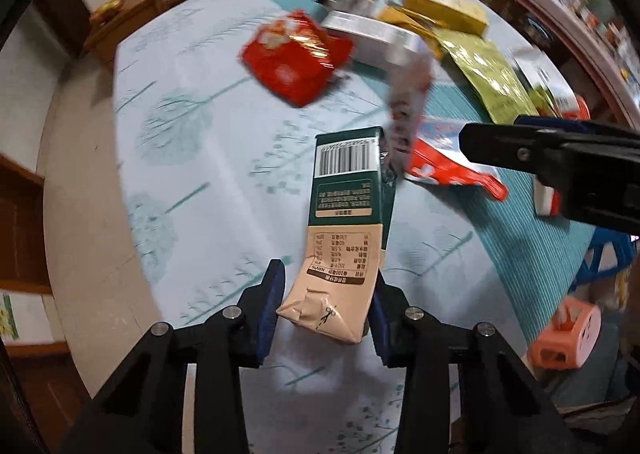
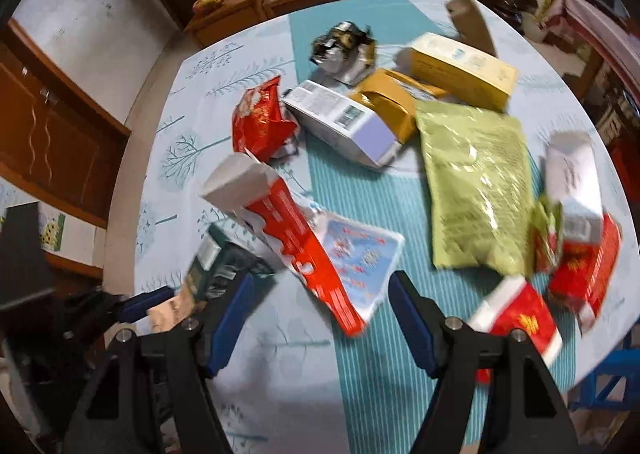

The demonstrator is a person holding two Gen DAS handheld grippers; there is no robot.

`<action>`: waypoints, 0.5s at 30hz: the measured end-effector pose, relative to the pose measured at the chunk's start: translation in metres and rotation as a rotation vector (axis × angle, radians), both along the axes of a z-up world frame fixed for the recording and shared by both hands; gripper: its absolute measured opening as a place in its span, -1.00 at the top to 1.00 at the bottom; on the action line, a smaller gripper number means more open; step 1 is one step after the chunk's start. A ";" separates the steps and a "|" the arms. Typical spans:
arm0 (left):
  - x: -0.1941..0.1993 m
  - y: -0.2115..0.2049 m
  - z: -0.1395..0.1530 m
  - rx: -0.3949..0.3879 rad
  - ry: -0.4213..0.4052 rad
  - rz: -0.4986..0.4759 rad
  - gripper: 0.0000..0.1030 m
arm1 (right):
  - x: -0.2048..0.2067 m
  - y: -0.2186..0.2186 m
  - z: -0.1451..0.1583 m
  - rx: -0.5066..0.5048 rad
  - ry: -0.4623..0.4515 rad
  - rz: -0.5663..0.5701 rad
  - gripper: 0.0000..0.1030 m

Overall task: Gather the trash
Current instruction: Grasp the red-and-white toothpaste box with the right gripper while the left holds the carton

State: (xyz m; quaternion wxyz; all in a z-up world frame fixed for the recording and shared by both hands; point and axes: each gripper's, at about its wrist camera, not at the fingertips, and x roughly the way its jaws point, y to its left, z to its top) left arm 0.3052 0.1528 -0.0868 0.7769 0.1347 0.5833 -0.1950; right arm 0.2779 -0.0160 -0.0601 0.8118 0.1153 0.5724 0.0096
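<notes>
My left gripper (image 1: 326, 306) is shut on a green and beige drink carton (image 1: 348, 214), holding its folded top end above the table. The carton also shows in the right wrist view (image 2: 216, 262), at the lower left, with the left gripper's blue fingers (image 2: 148, 304) on it. My right gripper (image 2: 320, 314) is open and empty, hovering over a red and white flattened wrapper (image 2: 320, 254). It enters the left wrist view (image 1: 532, 150) from the right. More trash lies around: a red snack bag (image 2: 262, 122), a green pouch (image 2: 476, 182), a yellow box (image 2: 460, 68).
The round table (image 2: 280, 366) has a pale blue tree-print cloth. On it also lie a white and purple box (image 2: 344, 122), a crumpled foil wrapper (image 2: 346, 46), and red and white boxes (image 2: 580, 254) at the right edge. A pink stool (image 1: 564, 334) and blue stool (image 1: 604, 258) stand beside the table.
</notes>
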 end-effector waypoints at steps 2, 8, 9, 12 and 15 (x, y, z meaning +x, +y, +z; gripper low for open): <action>0.005 0.013 0.004 -0.021 -0.003 0.051 0.31 | 0.010 0.007 -0.003 -0.010 -0.017 0.016 -0.36; 0.019 0.042 0.013 -0.072 -0.017 0.174 0.34 | 0.028 0.035 -0.006 -0.087 -0.108 0.051 -0.37; 0.023 0.044 0.013 -0.080 -0.011 0.184 0.34 | 0.030 0.040 -0.008 -0.109 -0.118 0.051 -0.37; 0.030 0.049 0.014 -0.096 0.003 0.208 0.35 | 0.041 0.053 -0.020 -0.207 -0.132 0.037 -0.37; 0.029 0.049 0.015 -0.102 0.005 0.200 0.35 | 0.047 0.055 -0.029 -0.249 -0.116 0.010 -0.21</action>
